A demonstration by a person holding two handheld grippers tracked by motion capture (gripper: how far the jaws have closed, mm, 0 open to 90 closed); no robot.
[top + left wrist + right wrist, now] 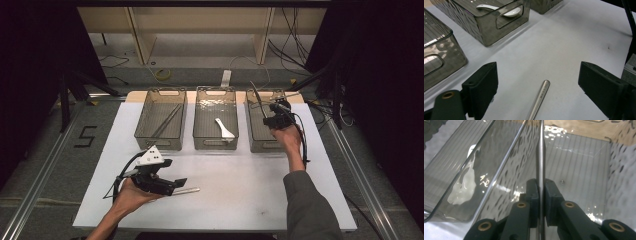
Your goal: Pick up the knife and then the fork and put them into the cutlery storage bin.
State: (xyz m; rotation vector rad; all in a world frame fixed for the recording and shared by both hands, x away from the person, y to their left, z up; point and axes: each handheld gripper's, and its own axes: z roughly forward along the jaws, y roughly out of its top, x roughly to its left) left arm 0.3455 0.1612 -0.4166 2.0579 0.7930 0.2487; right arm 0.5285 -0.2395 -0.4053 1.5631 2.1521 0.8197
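My right gripper (278,116) hangs over the right-hand smoky plastic bin (260,145). In the right gripper view its jaws (540,183) are shut on a thin metal rod (540,155), which runs straight out between the pads above the bin's ribbed floor (579,162). My left gripper (176,184) rests low near the table's front left. Its jaws (537,68) stand open, with a second metal rod (540,97) lying on the white table between them, untouched. That rod's tip (190,190) sticks out to the right.
Three smoky bins stand in a row at the back of the white table (240,195). The left bin (161,145) holds metal rods (167,120), and the middle bin (215,146) holds a white spoon (225,129). Cables trail from both grippers.
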